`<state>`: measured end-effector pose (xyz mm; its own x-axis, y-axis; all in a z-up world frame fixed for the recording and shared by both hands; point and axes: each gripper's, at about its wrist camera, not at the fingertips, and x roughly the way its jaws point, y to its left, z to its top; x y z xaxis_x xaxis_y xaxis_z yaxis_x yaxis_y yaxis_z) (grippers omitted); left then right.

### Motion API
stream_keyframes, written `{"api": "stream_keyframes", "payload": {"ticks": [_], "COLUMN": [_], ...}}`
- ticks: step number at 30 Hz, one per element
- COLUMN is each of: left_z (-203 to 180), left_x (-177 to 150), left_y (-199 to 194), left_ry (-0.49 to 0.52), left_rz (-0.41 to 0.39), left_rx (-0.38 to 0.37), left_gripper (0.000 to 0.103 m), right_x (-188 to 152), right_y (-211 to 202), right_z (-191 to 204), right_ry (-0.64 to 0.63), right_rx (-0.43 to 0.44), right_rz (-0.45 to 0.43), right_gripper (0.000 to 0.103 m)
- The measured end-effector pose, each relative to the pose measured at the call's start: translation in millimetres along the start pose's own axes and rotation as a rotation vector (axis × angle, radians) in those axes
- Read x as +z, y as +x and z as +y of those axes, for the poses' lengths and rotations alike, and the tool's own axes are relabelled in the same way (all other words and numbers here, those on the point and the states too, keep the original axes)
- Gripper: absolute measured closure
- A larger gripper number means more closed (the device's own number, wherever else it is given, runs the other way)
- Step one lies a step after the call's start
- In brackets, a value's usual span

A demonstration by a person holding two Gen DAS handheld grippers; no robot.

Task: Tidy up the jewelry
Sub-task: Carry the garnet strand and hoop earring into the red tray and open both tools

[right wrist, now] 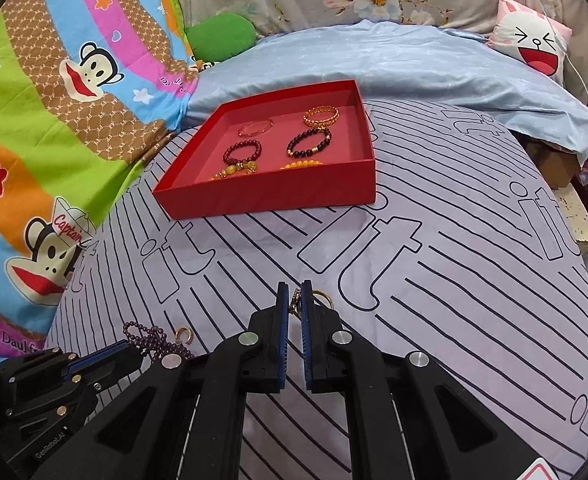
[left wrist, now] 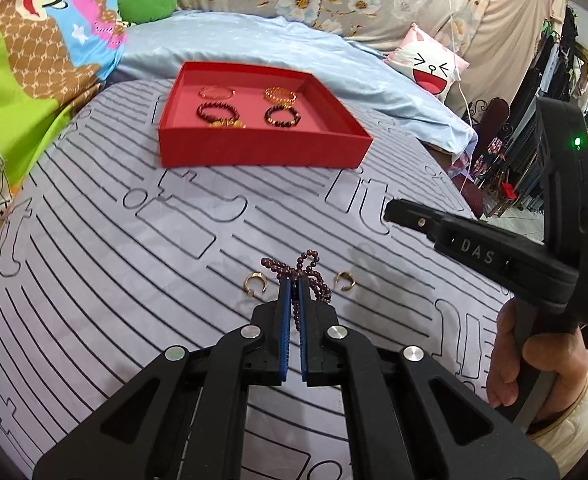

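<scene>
Left gripper (left wrist: 294, 285) fingers clamp purple bead strand (left wrist: 301, 268); right gripper (right wrist: 295, 294) fingers pinch gold piece (right wrist: 295, 302), probably ring; both bound for red box (left wrist: 254, 148) at 12 o'clock.

The red box (right wrist: 278, 196) looks like matt card. The bed sheet (right wrist: 453, 280) is soft, smooth cloth. The purple beads (left wrist: 313, 266) shine like glass. The gold rings (left wrist: 256, 282) are shiny metal. Each tool (left wrist: 295, 282) is matt black plastic.
</scene>
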<state>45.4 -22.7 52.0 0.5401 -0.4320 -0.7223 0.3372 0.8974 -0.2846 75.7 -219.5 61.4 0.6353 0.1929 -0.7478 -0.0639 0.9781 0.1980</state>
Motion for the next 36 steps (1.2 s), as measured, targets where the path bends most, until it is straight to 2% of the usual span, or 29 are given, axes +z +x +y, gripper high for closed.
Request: {"api": "stream_keyframes", "payload": {"ticks": [9, 16, 22, 29, 36], "left_z": [1.4, 3.3, 10.6, 18.7, 28.0], "left_x": [42.0, 94.3, 138.3, 173.4, 185.9], "left_y": [0.2, 13.1, 35.9, 78.6, 126.3], "left_ry": [0.007, 0.028, 0.039, 0.044, 0.011], "left_rz": [-0.066, -0.132, -0.159, -0.138, -0.074], "left_rx": [0.015, 0.025, 0.032, 0.032, 0.001], "left_gripper": [0.100, 0.100, 0.100, 0.100, 0.100], "right_x": [22.1, 62.2, 98.4, 130.1, 145.8], "right_y": [-3.5, 2.3, 22.6, 61.7, 99.5], "right_z": [5.8, 11.5, 15.3, 10.2, -1.0], "right_ry": [-0.019, -0.050, -0.071, -0.057, -0.038], "right_rx": [0.014, 0.012, 0.006, 0.001, -0.015], "right_rz": [-0.031, -0.075, -0.091, -0.072, -0.039], "right_gripper": [0.097, 0.097, 0.097, 0.097, 0.097]}}
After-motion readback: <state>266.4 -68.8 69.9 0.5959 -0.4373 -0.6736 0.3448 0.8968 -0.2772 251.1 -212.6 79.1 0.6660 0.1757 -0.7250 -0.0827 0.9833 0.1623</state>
